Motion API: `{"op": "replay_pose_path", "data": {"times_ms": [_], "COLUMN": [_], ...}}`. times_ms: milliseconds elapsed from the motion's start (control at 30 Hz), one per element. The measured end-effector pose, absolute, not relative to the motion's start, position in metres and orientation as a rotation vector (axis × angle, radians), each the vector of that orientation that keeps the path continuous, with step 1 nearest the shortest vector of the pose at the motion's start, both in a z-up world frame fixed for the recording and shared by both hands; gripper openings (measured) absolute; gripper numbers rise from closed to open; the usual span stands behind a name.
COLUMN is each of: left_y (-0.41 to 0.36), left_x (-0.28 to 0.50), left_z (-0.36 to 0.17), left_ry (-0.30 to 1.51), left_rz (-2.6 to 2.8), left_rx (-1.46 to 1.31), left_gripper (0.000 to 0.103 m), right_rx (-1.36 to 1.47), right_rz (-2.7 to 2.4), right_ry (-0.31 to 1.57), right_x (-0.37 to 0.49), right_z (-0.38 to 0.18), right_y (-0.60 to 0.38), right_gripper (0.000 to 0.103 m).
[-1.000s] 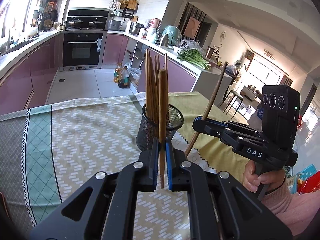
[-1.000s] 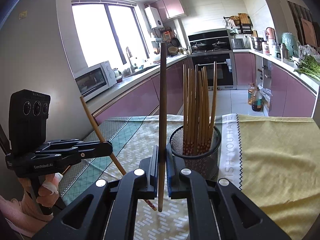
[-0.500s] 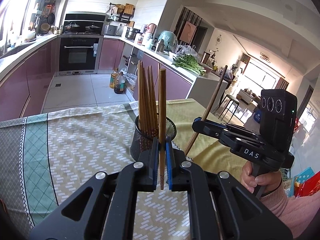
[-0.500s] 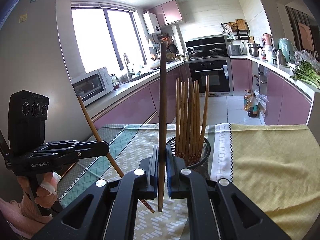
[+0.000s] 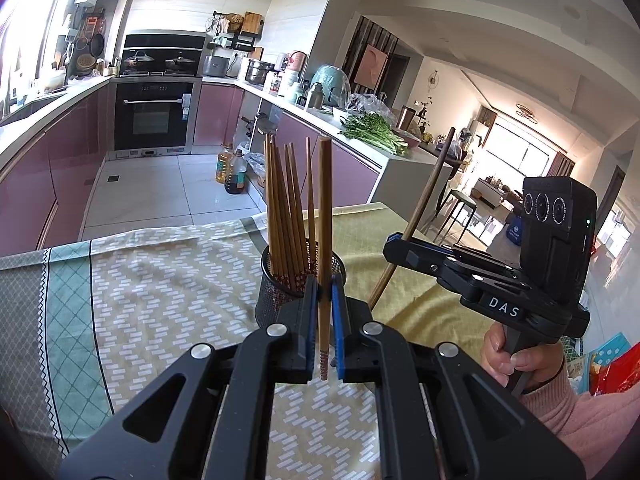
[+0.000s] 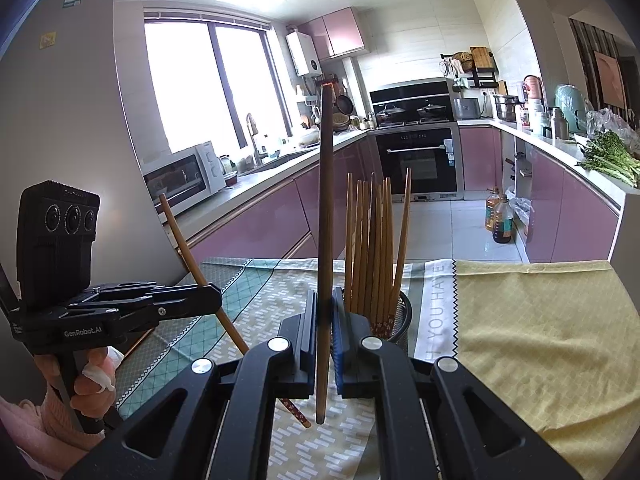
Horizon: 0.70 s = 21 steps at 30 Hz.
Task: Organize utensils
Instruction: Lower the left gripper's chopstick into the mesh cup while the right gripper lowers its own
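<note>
Chopstick (image 5: pixel 324 240) upright, clamped between left gripper (image 5: pixel 324 332) fingers; another chopstick (image 6: pixel 325 240) likewise in right gripper (image 6: pixel 324 344).

At the bottom centre of the frame the left gripper (image 5: pixel 324 328) is clamped on a single wooden chopstick (image 5: pixel 324 216), which stands nearly upright, its patterned tip poking out just below the blue pads. Directly behind it, at mid-frame, a black mesh holder (image 5: pixel 272 292) sits on the patterned tablecloth (image 5: pixel 160 280) with a bundle of chopsticks (image 5: pixel 286 208) fanning upward out of it. At the right, a hand (image 5: pixel 520 360) in a pink sleeve (image 5: pixel 592 424) grips the right gripper (image 5: pixel 394 244), whose closed tip pinches a darker chopstick (image 5: pixel 428 196) leaning up toward the upper right. Across the upper left runs a kitchen with pink cabinets (image 5: pixel 52 172) and a built-in oven (image 5: pixel 154 116); greens (image 5: pixel 372 130) lie on the counter at centre right.
</note>
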State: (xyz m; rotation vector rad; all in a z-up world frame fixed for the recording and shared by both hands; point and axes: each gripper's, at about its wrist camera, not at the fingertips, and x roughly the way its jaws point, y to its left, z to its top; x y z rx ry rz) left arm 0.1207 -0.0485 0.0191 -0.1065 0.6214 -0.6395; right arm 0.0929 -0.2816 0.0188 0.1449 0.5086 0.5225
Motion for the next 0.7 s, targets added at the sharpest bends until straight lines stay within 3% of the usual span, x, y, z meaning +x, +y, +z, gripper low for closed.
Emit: {"op": "replay_pose_path", "data": {"times_ms": [700], "left_y": [-0.0572], "left_x": [0.1216], "left_z": [0.0243], "left_ry": [0.603], "left_rz": [-0.645], "left_rx": [-0.072], "left_gripper": [0.007], "right_rx": [0.137], "right_rz": [0.523], "right_ry": [0.498], "right_x": [0.0949], "right_z": [0.0217], "right_y": [-0.2818], "right_gripper": [0.006]}}
